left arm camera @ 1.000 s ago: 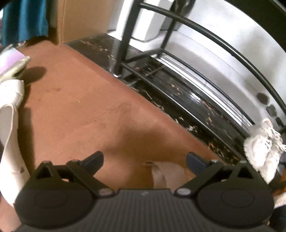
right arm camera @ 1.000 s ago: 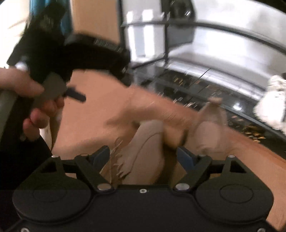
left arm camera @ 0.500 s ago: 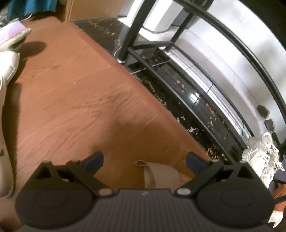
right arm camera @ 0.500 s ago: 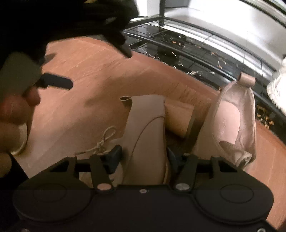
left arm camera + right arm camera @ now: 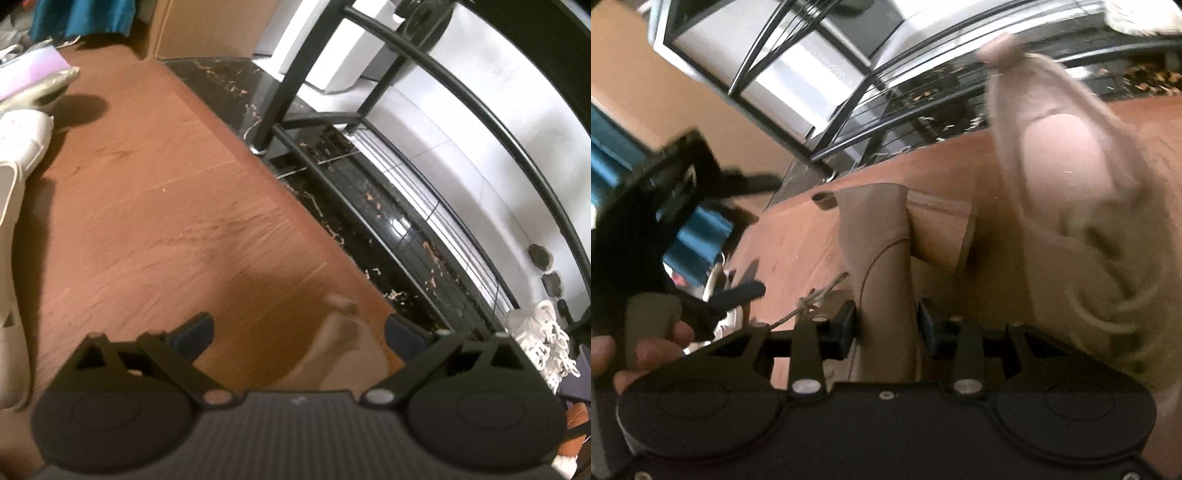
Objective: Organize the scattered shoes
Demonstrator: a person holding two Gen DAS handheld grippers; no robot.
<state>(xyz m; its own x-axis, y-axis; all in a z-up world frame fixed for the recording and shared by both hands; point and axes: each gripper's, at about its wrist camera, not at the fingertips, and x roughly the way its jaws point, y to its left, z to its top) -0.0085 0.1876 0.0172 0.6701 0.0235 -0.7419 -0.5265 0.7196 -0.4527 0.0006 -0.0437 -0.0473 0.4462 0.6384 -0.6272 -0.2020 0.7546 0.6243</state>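
Right wrist view, right gripper point(image 5: 886, 325) jaws opening, pads against beige shoe point(image 5: 882, 258), no readable writing.

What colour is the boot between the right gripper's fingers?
Beige/tan boot; shows best in the right wrist view.

From the left wrist we look steeply down across the wooden floor point(image 5: 155, 221) toward the black shoe rack point(image 5: 424, 206) along its right edge. From the right wrist we sit very close over the beige boots point(image 5: 882, 266), the view rolled. Both views share floor, rack and boots.
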